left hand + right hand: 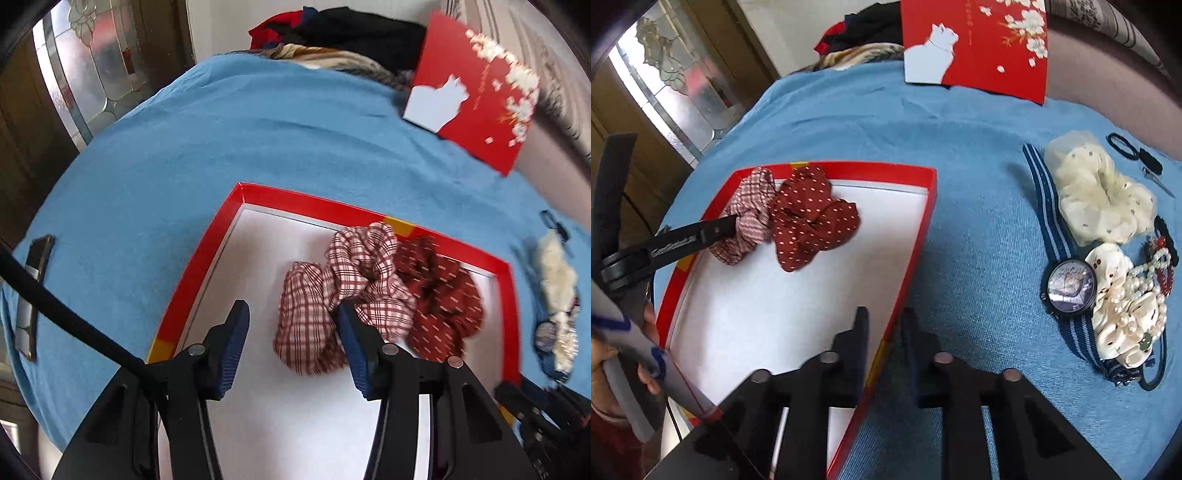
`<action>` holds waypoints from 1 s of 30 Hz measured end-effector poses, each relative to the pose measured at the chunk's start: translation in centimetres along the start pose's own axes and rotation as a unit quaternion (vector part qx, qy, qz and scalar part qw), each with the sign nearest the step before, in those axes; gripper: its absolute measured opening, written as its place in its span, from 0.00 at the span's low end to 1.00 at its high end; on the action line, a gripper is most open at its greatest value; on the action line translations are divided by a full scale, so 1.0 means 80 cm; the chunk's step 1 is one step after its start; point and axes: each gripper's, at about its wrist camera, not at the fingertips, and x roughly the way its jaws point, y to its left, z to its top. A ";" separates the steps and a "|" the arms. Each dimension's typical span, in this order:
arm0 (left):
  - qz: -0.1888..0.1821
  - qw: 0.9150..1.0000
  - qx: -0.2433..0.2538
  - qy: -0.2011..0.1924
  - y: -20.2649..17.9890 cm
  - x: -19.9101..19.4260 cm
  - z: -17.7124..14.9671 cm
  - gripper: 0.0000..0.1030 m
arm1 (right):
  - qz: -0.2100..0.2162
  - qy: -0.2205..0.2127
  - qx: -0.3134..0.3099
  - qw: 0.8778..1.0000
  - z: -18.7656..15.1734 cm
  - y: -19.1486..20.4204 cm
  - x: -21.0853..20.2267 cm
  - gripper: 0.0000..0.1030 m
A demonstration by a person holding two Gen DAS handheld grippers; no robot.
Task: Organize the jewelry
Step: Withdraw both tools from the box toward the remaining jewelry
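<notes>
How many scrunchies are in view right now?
4: red-white plaid fabric scrunchie and dark red dotted scrunchie in the red box; two cream scrunchies right of it.

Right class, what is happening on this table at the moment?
A person sorts accessories into a red box. Two scrunchies lie inside. The left hand-held gripper hangs open above them; the right hand-held gripper straddles the box's edge. A watch, pearls and cream scrunchies wait on the blue cloth.
</notes>
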 end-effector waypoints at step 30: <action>-0.116 0.991 0.007 -0.071 -0.082 -0.203 -0.098 0.58 | -0.055 -0.068 0.071 0.994 -0.112 -0.154 -0.183 0.42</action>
